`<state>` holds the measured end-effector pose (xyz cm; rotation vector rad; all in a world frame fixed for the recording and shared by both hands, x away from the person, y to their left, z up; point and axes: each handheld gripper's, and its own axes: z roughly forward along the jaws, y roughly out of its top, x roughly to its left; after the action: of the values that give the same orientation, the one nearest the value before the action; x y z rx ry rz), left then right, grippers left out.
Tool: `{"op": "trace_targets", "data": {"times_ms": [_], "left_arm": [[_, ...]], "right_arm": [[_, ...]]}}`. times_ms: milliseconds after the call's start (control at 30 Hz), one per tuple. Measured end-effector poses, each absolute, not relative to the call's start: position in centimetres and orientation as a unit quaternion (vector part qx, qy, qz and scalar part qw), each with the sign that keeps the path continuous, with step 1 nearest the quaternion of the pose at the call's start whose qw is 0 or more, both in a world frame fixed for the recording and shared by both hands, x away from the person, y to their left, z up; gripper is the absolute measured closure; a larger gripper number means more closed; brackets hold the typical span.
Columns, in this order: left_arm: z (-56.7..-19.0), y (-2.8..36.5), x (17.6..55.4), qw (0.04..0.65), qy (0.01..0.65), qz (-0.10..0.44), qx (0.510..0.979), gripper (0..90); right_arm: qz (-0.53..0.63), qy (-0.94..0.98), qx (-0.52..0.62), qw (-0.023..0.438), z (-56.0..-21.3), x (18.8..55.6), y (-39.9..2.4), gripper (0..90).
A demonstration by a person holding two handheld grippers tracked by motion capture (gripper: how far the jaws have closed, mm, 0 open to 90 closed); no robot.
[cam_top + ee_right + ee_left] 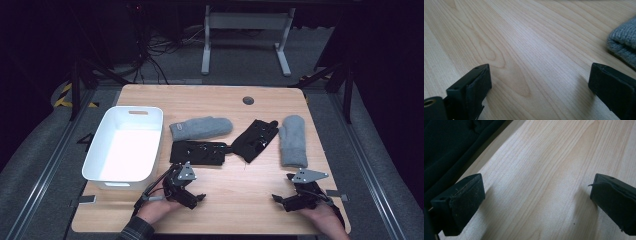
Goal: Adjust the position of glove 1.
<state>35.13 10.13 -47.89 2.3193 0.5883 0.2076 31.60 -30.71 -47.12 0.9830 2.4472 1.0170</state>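
Four gloves lie in a row across the middle of the desk (235,210), beside the white bin (125,145) at the left edge, so they look ready to be picked up and dropped in. Both tools rest near the front edge, spread wide with nothing in them. The left tool (200,197) sits just in front of a black glove (197,152). The right tool (277,199) sits in front of a grey mitten (294,142), a little apart from it.
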Motion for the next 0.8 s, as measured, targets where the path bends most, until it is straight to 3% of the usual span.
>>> {"op": "trace_targets", "data": {"times_ms": [100,267,367,567,600,667,800], "left_arm": [[-47.9,10.2,35.2,0.362,0.226,0.079,0.901,0.1],[-47.9,10.2,35.2,0.362,0.224,0.078,0.901,0.1],[-47.9,10.2,35.2,0.362,0.223,0.078,0.901,0.1],[-47.9,10.2,35.2,0.362,0.223,0.078,0.902,0.1],[-47.9,10.2,35.2,0.362,0.223,0.078,0.902,0.1],[-47.9,10.2,35.2,0.362,0.222,0.078,0.902,0.1],[-47.9,10.2,35.2,0.362,0.222,0.078,0.902,0.1]], "right_arm": [[0.354,0.856,0.342,0.155,-47.1,31.6,-30.7,7.0],[0.357,0.863,0.338,0.118,-46.1,31.5,-31.0,28.5],[0.358,0.865,0.334,0.112,-45.7,31.5,-31.0,37.0],[0.369,0.862,0.333,0.101,-44.3,31.9,-31.3,65.6],[0.369,0.862,0.333,0.101,-44.3,31.9,-31.3,65.6],[0.372,0.861,0.334,0.097,-43.7,32.4,-31.5,77.0],[0.383,0.856,0.333,0.099,-42.9,33.0,-31.9,89.6]]}}
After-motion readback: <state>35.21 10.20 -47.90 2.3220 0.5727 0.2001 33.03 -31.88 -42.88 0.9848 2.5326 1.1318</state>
